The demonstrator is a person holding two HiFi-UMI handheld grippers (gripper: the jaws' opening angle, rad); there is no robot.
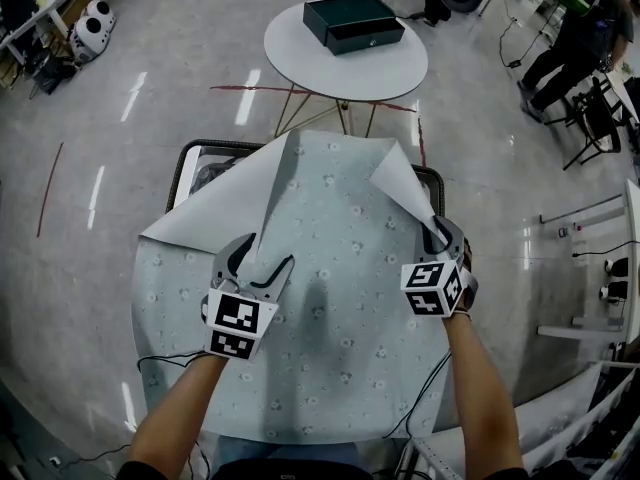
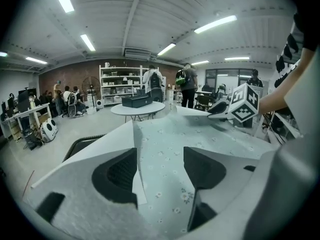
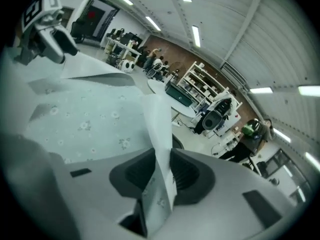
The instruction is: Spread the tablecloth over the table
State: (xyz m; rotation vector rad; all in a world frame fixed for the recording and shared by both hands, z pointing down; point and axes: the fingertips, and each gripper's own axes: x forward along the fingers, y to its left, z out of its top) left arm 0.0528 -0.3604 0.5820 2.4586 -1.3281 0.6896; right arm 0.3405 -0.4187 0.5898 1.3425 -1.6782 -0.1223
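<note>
A pale blue flowered tablecloth (image 1: 340, 308) covers the round table in front of me. Its two far corners are folded back, white underside up: the left flap (image 1: 215, 203) and the right flap (image 1: 400, 178). My left gripper (image 1: 262, 258) hovers at the inner edge of the left flap with its jaws open; in the left gripper view (image 2: 160, 171) the flap's edge lies by the left pad (image 2: 117, 176), not pinched. My right gripper (image 1: 440, 230) is shut on the right flap's raised edge, which in the right gripper view (image 3: 162, 171) stands upright between the pads.
Beyond the table stands a white round table (image 1: 400, 73) with a dark green box (image 1: 353, 21) on it. A black chair frame (image 1: 185, 163) shows under the cloth's far edge. A person (image 1: 580, 38) sits at the upper right. Cables hang at the near table edge.
</note>
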